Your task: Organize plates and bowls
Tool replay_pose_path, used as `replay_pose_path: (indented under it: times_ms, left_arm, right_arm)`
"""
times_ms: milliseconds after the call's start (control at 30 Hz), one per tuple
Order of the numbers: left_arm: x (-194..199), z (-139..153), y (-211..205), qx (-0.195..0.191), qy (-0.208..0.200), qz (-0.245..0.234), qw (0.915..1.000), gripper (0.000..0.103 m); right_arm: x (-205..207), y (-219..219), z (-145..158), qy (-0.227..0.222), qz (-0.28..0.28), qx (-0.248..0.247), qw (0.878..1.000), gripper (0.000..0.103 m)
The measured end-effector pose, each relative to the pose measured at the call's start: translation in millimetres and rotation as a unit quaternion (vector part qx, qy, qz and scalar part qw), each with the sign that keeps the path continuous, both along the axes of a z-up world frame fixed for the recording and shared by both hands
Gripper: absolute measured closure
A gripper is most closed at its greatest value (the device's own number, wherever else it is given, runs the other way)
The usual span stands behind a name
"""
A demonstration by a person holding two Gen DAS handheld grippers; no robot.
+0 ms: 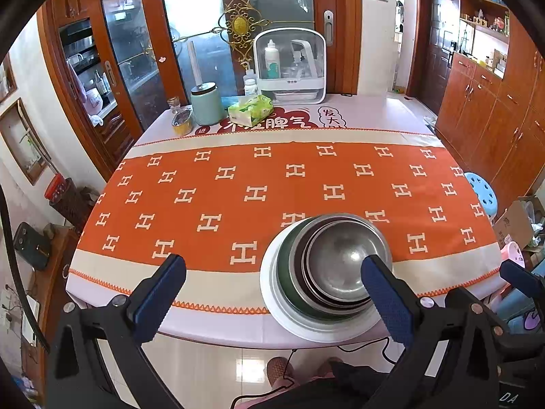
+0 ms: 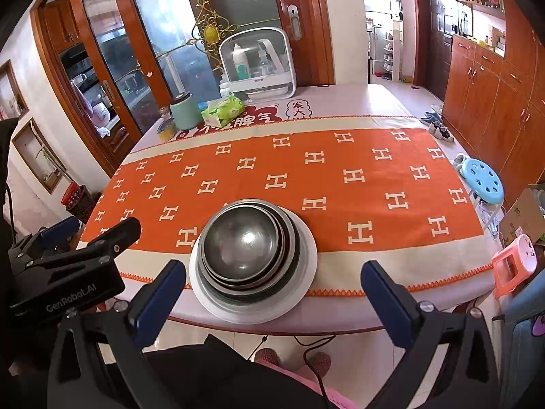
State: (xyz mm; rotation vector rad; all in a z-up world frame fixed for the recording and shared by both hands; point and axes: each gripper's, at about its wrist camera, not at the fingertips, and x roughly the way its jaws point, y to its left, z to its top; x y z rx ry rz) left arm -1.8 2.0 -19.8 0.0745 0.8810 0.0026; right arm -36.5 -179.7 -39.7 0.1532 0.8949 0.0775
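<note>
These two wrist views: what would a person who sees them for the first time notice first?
First, the orange cloth with its pale H pattern, spread across the table. Next, the stack of metal bowls nested on a white plate at the table's near edge. Both grippers, left and right, are open and hold nothing, and a clear white-framed box with bottles stands at the far end.

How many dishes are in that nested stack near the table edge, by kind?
White plate: 1, at the bottom
Dark green dish: 1, on the plate
Steel bowls: at least 3 nested rims show; exact count unclear
Total: at least 5 pieces, all in one stack
</note>
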Motion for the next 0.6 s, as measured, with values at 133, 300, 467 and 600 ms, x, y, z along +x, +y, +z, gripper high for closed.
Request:
replay_pose_path:
  times_ms: [133, 300, 467, 600]
  left_arm:
    - [0.8, 0.0, 0.0, 0.0, 0.0, 0.0, 1.0, 0.001]
    - [1.3, 0.3, 0.0, 0.0, 0.001, -0.001, 1.0, 0.001]
    - [5.4, 0.4, 1.0, 0.001, 0.001, -0.004, 1.0, 0.001]
    - [5.9, 0.5, 1.4, 0.002, 0.001, -0.005, 1.0, 0.001]
  right_arm:
    - [3.7, -0.4, -2.1, 0.003, 0.001, 0.001, 1.0, 0.0]
    - [6.3, -0.6, -3.4, 0.005, 0.001, 0.001, 1.0, 0.0]
    - [12.2, -2.4, -6.6, 0.01, 0.001, 0.002, 1.0, 0.0]
    - [13.1, -2.6, -7.4, 0.01, 0.001, 0.003, 1.0, 0.0]
